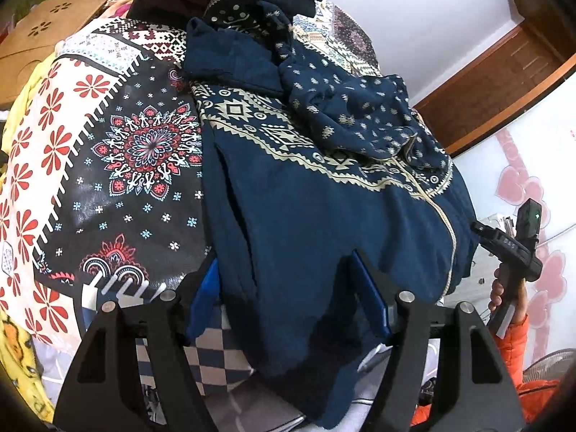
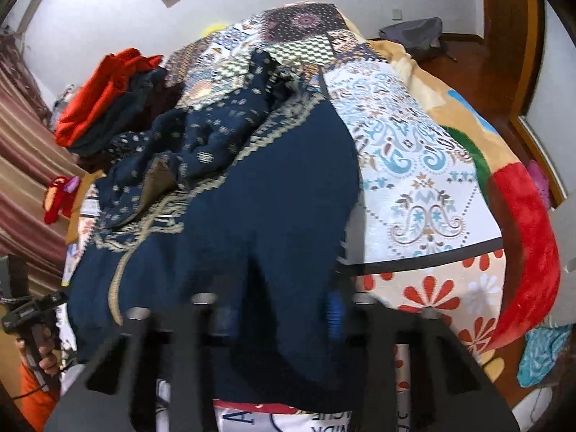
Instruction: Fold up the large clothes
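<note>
Navy-blue cloth fills the middle of both views: a large dark blue garment with a cream zigzag border and small cream motifs [image 1: 324, 194] lies spread on the bed over a patchwork bedspread printed with red flowers, mandalas and blue paisley [image 1: 64, 151]. Its plain lower part hangs over the bed's near edge, while its crumpled printed part is bunched farther up, toward the bed's far end.

The left tool [image 1: 284, 288] has its blue-padded fingers spread wide, one on each side of a hanging fold of the garment near the bed's near edge; the cloth runs between them and neither pad presses it. The right tool [image 2: 280, 309], blurred in its own view, is likewise spread apart, with the garment's hem draped between and over its fingers; whether the cloth touches the pads cannot be told.

A heap of red and dark folded clothes [image 2: 104, 90] sits at the bed's far edge. Beyond the bedspread a fleece blanket in tan, red and green [image 2: 518, 223] covers the bed's right side.
</note>
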